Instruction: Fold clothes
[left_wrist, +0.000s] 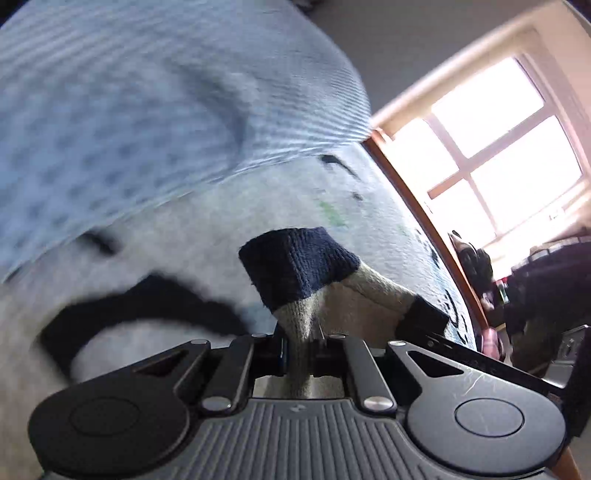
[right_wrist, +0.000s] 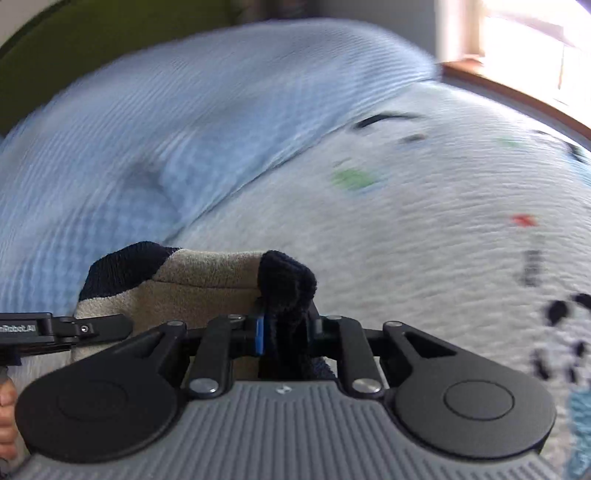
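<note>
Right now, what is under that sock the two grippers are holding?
Under the sock lies a white printed bedspread, with a blue blanket further back. The patch directly beneath the sock is covered, so it cannot be seen.

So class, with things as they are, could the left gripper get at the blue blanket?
Probably not yet: the left gripper is already shut on the sock, so it would have to let go first. Otherwise the blue blanket lies uncovered just beyond.

One sock, two grippers, one blue blanket, one window.
</note>
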